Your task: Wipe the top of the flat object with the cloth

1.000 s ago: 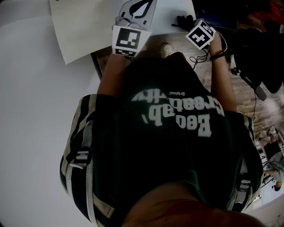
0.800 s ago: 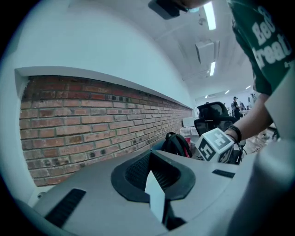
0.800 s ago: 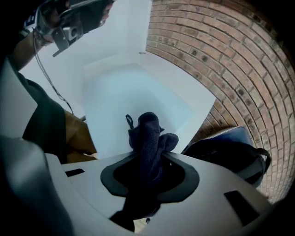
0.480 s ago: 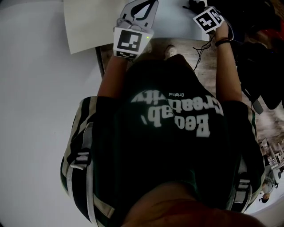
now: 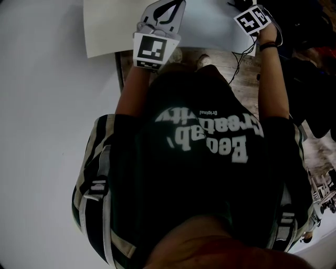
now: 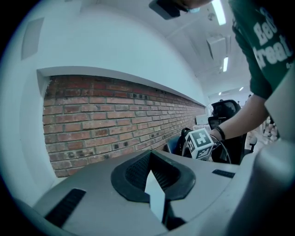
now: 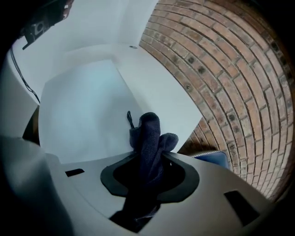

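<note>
Cloth (image 7: pixel 150 133) sits bunched in the jaws of the right gripper (image 7: pixel 146 159), which are closed on it. Only a short dark lump stands out past the tips. It hangs over the flat object (image 7: pixel 83 106), and I cannot tell if it touches yet. My worry is this: with so little cloth showing, a steep press may bring the hard tips onto the white top instead of the fabric. A sideways drag could also pull the bundle loose.

The left gripper (image 6: pixel 154 186) has its jaws drawn nearly together, with a thin white wedge in the slit. I cannot say whether this is an edge of the flat object pinched there or only white seen through the gap. If nothing holds it, the flat object may slide under the wipe. A thin cable (image 5: pixel 239 55) hangs from the right wrist and could trail over the top.

The top looks plain white, smooth and bare; what carries it I cannot make out. Below its near edge, wooden floor (image 5: pixel 239 73) shows. Behind stands a brick wall (image 7: pixel 230 69) under a white ledge (image 6: pixel 115 73), and long ceiling lights (image 6: pixel 217 11) run farther off.
</note>
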Motion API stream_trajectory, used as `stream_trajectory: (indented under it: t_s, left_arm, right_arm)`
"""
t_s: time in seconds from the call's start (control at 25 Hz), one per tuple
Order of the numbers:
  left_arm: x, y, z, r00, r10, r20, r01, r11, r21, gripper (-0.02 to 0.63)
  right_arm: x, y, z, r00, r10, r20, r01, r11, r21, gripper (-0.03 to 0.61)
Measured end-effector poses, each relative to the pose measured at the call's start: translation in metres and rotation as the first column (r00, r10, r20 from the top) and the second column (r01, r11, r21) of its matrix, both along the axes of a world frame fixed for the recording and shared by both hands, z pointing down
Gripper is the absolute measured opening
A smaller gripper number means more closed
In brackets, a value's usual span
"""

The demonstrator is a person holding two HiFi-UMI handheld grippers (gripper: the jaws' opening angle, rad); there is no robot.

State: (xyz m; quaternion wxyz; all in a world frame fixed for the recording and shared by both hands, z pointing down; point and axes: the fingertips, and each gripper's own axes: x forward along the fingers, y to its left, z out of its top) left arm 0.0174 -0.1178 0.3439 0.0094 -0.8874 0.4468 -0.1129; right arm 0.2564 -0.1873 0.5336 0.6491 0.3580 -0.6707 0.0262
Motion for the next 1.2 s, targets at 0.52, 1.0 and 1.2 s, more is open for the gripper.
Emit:
stream_trajectory:
  t_s: [0.52,1.0,1.2]
  left_arm:
    - [-0.061,-0.005,-0.001,0.999,-0.048,-0.014,0.048,0.999,0.007,-0.005]
    - [-0.131,0.0,0.006,0.996,-0.088,-0.017,0.088,0.996,0.011,-0.005]
    - [-0.142,-0.002,0.008,0.997,-0.079,-0.021,0.079,0.997,0.01,-0.005]
  right_arm:
    - [-0.118,-0.005,-0.001,0.992,-0.108,0.062,0.109,0.994,-0.013,0.094]
    - [-0.237,0.008,0.01,0.973,-0.203,0.112,0.205,0.979,-0.008,0.094]
    - [-0.238,0.008,0.011,0.978,-0.179,0.104,0.181,0.984,-0.005,0.094]
